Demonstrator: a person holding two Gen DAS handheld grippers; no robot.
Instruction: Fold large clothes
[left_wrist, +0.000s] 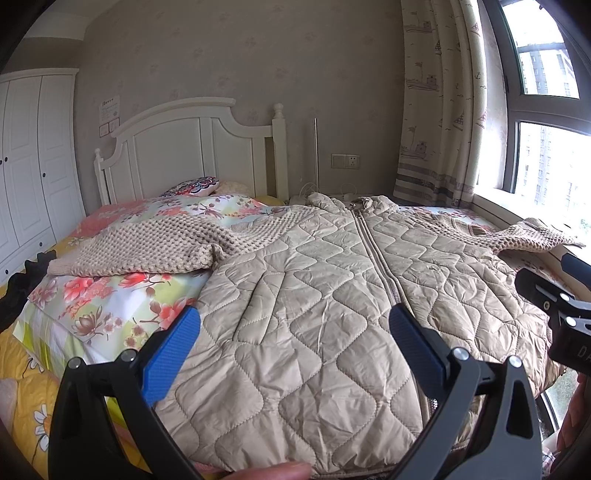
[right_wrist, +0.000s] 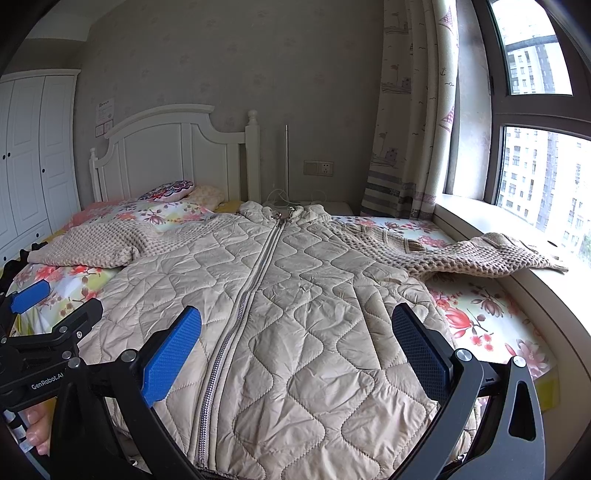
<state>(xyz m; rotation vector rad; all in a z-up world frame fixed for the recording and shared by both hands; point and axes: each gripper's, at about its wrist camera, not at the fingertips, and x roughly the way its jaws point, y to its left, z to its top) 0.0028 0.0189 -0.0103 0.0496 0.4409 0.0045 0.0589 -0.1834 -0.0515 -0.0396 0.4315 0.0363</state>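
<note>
Left wrist view: your left tongs (left_wrist: 293, 345) and right tongs (right_wrist: 295, 347) gape empty above the jacket's (left_wrist: 314, 295) hem; it runs lengthwise away from you.

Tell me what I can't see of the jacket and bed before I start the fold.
- Jacket hem: in both wrist views the frames of the left gripper and right gripper cover it; both have open jaws.
- Right knit sleeve cuff: blown out by window glare in the left view.
- Black item at the bed's left edge: cut off, unidentifiable.
- Jacket's underside: hidden against the floral bedding.
</note>
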